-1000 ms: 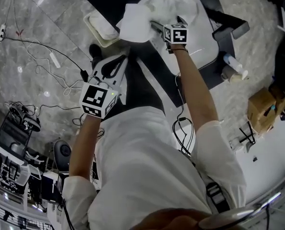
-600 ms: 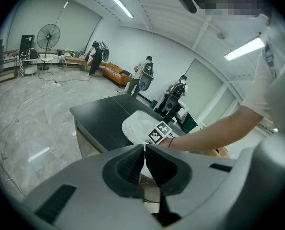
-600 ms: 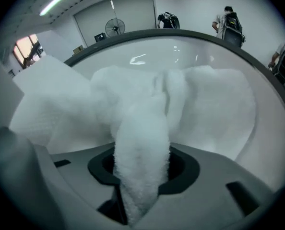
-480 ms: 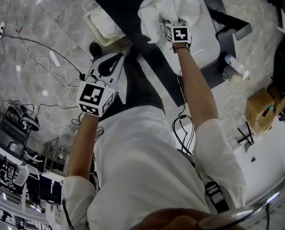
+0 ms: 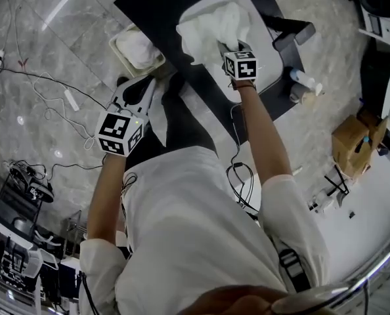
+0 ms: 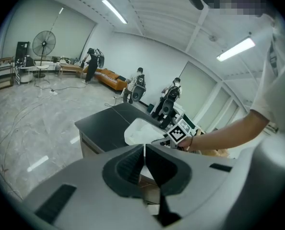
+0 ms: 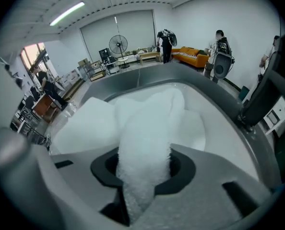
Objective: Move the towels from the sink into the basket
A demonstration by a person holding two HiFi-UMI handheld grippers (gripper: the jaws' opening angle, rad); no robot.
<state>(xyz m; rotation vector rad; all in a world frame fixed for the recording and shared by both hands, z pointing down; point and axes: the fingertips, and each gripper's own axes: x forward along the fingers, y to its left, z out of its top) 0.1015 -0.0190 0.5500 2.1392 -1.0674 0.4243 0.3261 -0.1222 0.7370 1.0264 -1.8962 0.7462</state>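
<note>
A white towel [image 5: 207,31] hangs bunched from my right gripper [image 5: 220,44] above the white sink [image 5: 274,64]. In the right gripper view the towel [image 7: 149,123] runs up between the jaws of that gripper [image 7: 142,169], which have just been closing and now pinch it; more white cloth lies below in the sink [image 7: 224,138]. The pale basket [image 5: 116,44] stands left of the counter with a towel [image 5: 137,46] in it. My left gripper [image 5: 162,79] hovers near the basket, shut and empty [image 6: 144,164].
A black counter [image 5: 155,5] surrounds the sink, with a black faucet [image 5: 290,31] at its right. A bottle [image 5: 303,81] and a cardboard box [image 5: 352,143] are further right. Cables [image 5: 64,90] trail over the floor at left. People stand far off in the room.
My right gripper has shut on the towel and risen with it above the sink. The left gripper has shifted slightly toward the basket.
</note>
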